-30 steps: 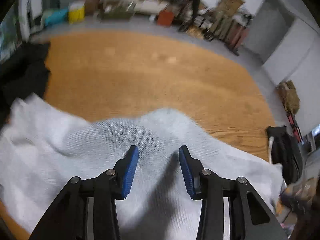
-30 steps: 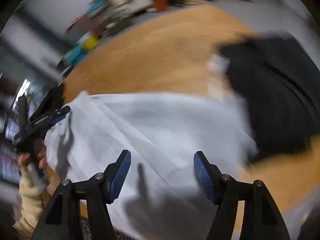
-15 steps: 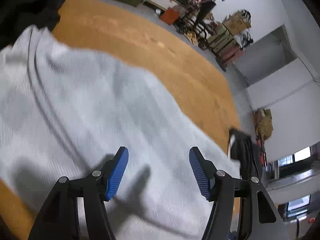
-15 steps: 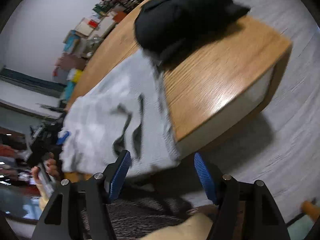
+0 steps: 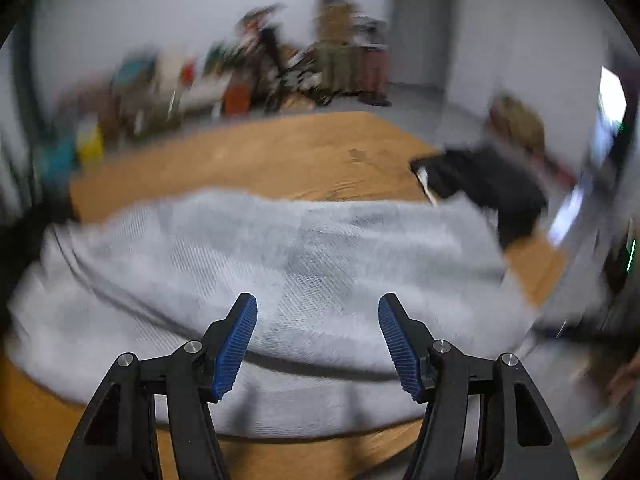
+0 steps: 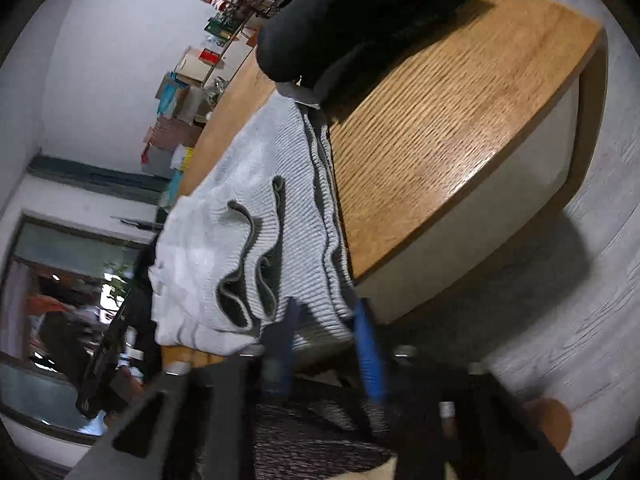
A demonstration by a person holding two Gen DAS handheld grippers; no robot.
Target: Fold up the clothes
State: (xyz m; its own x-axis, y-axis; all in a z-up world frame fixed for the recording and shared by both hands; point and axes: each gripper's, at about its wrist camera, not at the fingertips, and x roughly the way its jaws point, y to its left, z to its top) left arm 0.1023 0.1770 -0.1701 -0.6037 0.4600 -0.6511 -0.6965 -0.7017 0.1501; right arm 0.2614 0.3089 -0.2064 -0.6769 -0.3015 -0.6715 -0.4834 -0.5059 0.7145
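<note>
A light grey knit garment lies spread across the wooden table, and its near edge hangs over the table's rim. My left gripper hovers just above it, open, with nothing between the blue pads. In the right wrist view the same grey garment drapes in folds over the table edge. My right gripper is low at that hanging hem, blurred. Its fingers are partly drawn together, still apart, with the hem's corner between them.
A black garment is heaped on the table's far right, seen as a dark pile in the right wrist view. Cluttered shelves and boxes line the back wall. Grey floor lies beyond the table's corner. A person's patterned lap is below.
The left gripper swung from looking down on the cloth to a lower, level view across it. The right gripper's fingers narrowed and moved in onto the hanging hem.
</note>
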